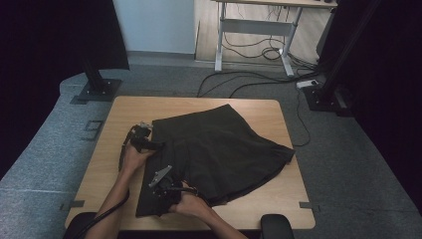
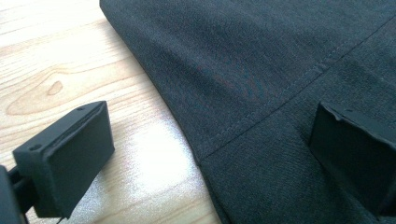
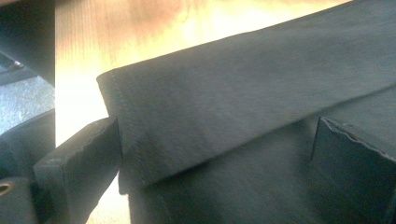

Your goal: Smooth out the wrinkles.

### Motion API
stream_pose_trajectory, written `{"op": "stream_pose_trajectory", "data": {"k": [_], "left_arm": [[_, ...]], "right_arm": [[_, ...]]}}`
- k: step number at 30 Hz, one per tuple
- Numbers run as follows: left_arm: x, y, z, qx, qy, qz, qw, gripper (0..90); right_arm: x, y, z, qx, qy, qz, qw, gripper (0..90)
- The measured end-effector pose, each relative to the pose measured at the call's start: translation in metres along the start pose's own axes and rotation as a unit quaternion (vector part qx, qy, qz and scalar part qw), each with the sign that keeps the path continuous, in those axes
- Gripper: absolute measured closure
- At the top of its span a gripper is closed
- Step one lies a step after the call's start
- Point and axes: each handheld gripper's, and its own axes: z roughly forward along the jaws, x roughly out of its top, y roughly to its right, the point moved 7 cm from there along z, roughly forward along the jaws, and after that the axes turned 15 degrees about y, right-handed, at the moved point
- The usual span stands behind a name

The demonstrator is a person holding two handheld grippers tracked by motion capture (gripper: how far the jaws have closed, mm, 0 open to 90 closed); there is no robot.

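Observation:
A black pair of shorts (image 1: 224, 144) lies spread on the wooden table (image 1: 129, 109), one leg reaching the front edge. My left gripper (image 1: 147, 142) sits at the garment's left edge. In the left gripper view its jaws stand wide open (image 2: 212, 121): one over bare wood (image 2: 70, 60), the other over the cloth (image 2: 261, 56) near a stitched seam. My right gripper (image 1: 166, 186) is at the near leg. Its jaws (image 3: 215, 133) are open either side of a folded hem of the cloth (image 3: 233, 93), which lies loose between them.
Bare wood runs along the table's left and right sides. A black knob (image 1: 276, 224) sits at the front edge. Beyond the table are grey carpet, two black stand bases (image 1: 97, 89) (image 1: 323, 94), loose cables (image 1: 249, 79) and a white-legged desk (image 1: 259, 25).

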Motion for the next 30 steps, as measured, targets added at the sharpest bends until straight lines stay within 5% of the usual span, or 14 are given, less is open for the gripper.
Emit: {"op": "stream_pose_trajectory", "data": {"k": [6, 9, 20, 23, 26, 27, 28, 29, 30], "left_arm": [[0.0, 0.0, 0.0, -0.001, 0.0, 0.0, 1.0, 0.0], [0.0, 0.0, 0.0, -0.001, 0.0, 0.0, 1.0, 0.0], [0.001, 0.0, -0.002, -0.003, 0.008, 0.0, 1.0, 3.1], [0.002, 0.002, -0.004, -0.015, 0.02, 0.004, 0.9997, 16.4], [0.003, 0.002, -0.004, -0.023, 0.026, 0.003, 0.9994, 20.2], [0.004, 0.001, -0.004, -0.031, 0.034, -0.003, 0.999, 26.6], [0.004, 0.001, -0.004, -0.031, 0.034, -0.003, 0.999, 34.3], [0.005, -0.001, -0.004, -0.023, 0.039, -0.012, 0.9989, 34.3], [0.006, -0.003, -0.003, -0.022, 0.04, -0.012, 0.9989, 45.1]], "right_arm": [[-0.002, -0.006, 0.007, -0.005, -0.001, -0.027, 0.9996, 0.0], [-0.005, -0.009, 0.009, -0.019, -0.014, -0.07, 0.9973, 0.0], [-0.004, -0.014, 0.009, -0.029, -0.014, -0.06, 0.9977, 4.4], [-0.002, -0.008, 0.002, -0.037, -0.009, -0.053, 0.9978, 19.1], [-0.001, -0.005, -0.001, -0.042, -0.008, -0.052, 0.9977, 30.0], [-0.001, 0.0, -0.004, -0.049, -0.006, -0.05, 0.9976, 43.1], [-0.001, 0.0, -0.004, -0.049, -0.006, -0.05, 0.9976, 43.1], [-0.001, 0.003, -0.006, -0.054, -0.005, -0.048, 0.9974, 50.6], [-0.001, 0.005, -0.008, -0.056, -0.003, -0.048, 0.9973, 57.3]]}}
